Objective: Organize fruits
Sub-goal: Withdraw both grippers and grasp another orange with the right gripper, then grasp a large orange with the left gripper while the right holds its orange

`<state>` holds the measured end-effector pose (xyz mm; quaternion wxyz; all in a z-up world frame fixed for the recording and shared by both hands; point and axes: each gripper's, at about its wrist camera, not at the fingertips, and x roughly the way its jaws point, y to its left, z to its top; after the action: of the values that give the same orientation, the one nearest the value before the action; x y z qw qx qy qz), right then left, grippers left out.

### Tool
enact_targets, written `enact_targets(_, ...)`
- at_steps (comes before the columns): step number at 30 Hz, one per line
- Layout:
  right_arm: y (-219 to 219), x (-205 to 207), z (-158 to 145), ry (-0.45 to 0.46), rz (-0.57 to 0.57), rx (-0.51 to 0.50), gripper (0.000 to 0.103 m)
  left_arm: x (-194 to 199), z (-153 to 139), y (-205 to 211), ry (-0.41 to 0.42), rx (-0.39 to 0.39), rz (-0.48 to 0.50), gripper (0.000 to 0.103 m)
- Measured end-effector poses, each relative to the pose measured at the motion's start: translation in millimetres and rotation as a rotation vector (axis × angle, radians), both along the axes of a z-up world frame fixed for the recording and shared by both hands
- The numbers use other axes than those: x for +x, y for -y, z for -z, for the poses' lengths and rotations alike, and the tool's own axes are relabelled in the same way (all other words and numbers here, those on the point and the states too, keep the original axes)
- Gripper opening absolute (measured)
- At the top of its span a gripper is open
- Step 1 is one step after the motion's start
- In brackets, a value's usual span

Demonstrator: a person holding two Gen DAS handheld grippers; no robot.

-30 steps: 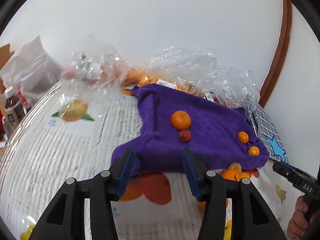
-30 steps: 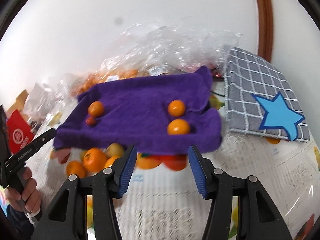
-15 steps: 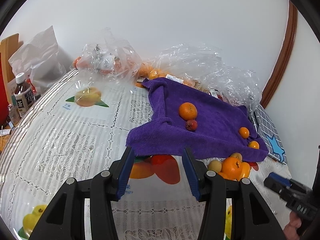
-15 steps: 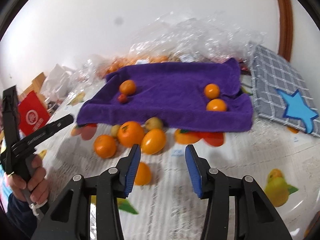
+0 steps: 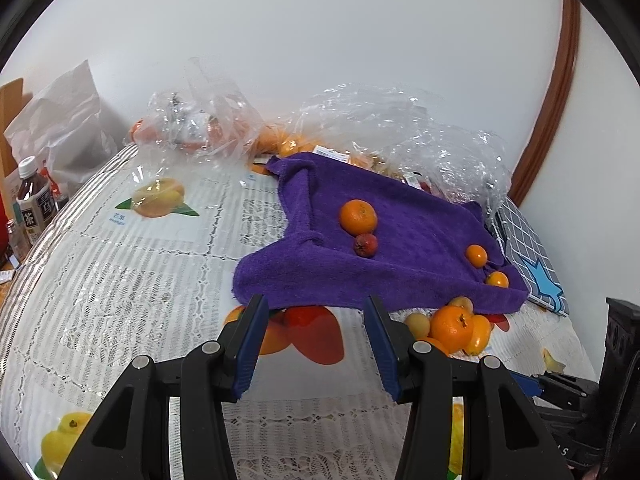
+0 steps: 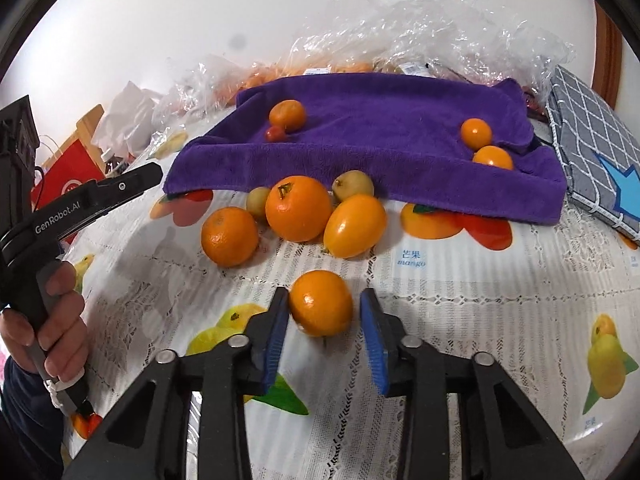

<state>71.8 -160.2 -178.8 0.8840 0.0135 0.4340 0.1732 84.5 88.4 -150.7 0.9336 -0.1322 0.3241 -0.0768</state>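
A purple towel lies on the table with an orange, a small red fruit and two small oranges on it. Several oranges and yellow fruits lie in front of its edge. My right gripper is open, and a single orange sits on the table between its fingers, close to the left one. My left gripper is open and empty above the table, before the towel's near edge; it also shows in the right wrist view.
Clear plastic bags with more fruit lie behind the towel by the wall. A grey checked pad with a blue star lies to the right. Bottles and a white bag stand at the left. A fruit-print tablecloth covers the table.
My right gripper has moved down and forward, so the single orange now lies between its fingers. My left gripper has drawn back slightly from the towel.
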Motion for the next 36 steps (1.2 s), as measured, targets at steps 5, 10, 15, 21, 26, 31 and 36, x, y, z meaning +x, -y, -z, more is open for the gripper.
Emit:
enact_targets(5, 8, -1, -6, 0.037, 0.029, -0.019, 0.031, 0, 1, 3, -0.004, -0.014, 0.032, 0.047)
enact_targets(10, 43, 0, -12, 0.073, 0.111, -0.042, 0.031, 1, 3, 7, -0.010, -0.027, 0.070, 0.047)
enact_targets(15, 78, 3, -10, 0.070, 0.196, -0.039, 0.031, -2, 3, 20, -0.017, -0.026, 0.134, 0.047)
enact_targets(21, 92, 3, -3, 0.057, 0.217, -0.007, 0.031, -6, 2, 38, -0.024, -0.009, 0.188, 0.048)
enact_targets(26, 85, 4, -2, 0.058, 0.192, -0.022, 0.031, -4, 3, 46, -0.044, -0.024, 0.242, 0.056)
enact_targets(31, 88, 3, -1, 0.055, 0.189, -0.003, 0.031, -2, 6, 58, -0.072, -0.010, 0.282, 0.056)
enact_targets(36, 91, 4, 0, 0.046, 0.191, 0.010, 0.031, 6, 14, 75, -0.122, 0.069, 0.289, 0.056)
